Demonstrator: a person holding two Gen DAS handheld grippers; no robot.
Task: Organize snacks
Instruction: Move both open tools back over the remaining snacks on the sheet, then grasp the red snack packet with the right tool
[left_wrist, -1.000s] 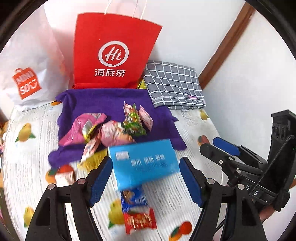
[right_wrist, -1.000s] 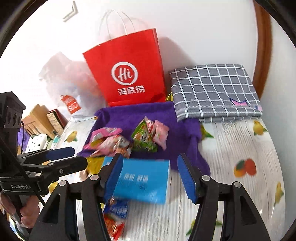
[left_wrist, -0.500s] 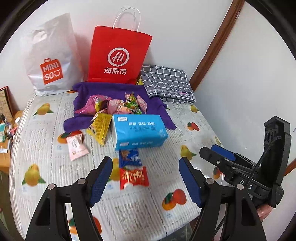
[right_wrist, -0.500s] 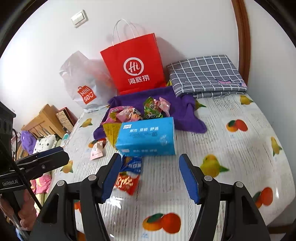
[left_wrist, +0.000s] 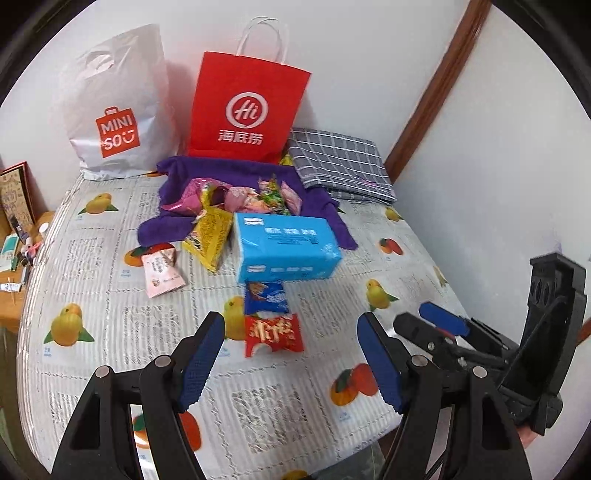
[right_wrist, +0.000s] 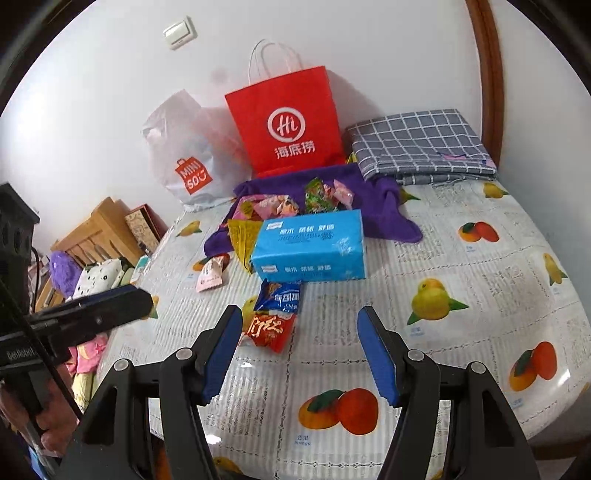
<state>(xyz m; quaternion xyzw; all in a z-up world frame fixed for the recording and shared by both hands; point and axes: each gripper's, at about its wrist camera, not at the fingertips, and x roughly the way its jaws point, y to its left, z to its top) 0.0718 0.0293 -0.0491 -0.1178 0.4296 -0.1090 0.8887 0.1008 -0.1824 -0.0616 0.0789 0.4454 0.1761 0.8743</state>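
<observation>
Two hand-held grippers hover over the near edge of a table (left_wrist: 110, 258) covered in a fruit-print cloth, both angled down toward a scatter of snacks. The left gripper (left_wrist: 291, 354) has its blue-padded jaws spread wide with nothing between them; the right gripper (right_wrist: 299, 350) is likewise spread and pinching nothing. Just beyond the fingers lies a red snack packet (left_wrist: 273, 334), touching a blue snack packet (left_wrist: 266, 295) behind it, which in turn lies against the front of a blue tissue pack (left_wrist: 286, 247) at mid-table. To the left of the tissue pack sit a yellow snack packet (left_wrist: 210, 236) and, a little apart, a pink snack packet (left_wrist: 162, 271). Behind them a heap of pink and green wrapped snacks (left_wrist: 251, 195) rests on a crumpled purple cloth (left_wrist: 166, 225). Against the wall at the far edge stand a red paper bag (left_wrist: 247, 110) and a white plastic bag (left_wrist: 118, 107), with a folded grey checked cloth (left_wrist: 340, 166) to the right.
</observation>
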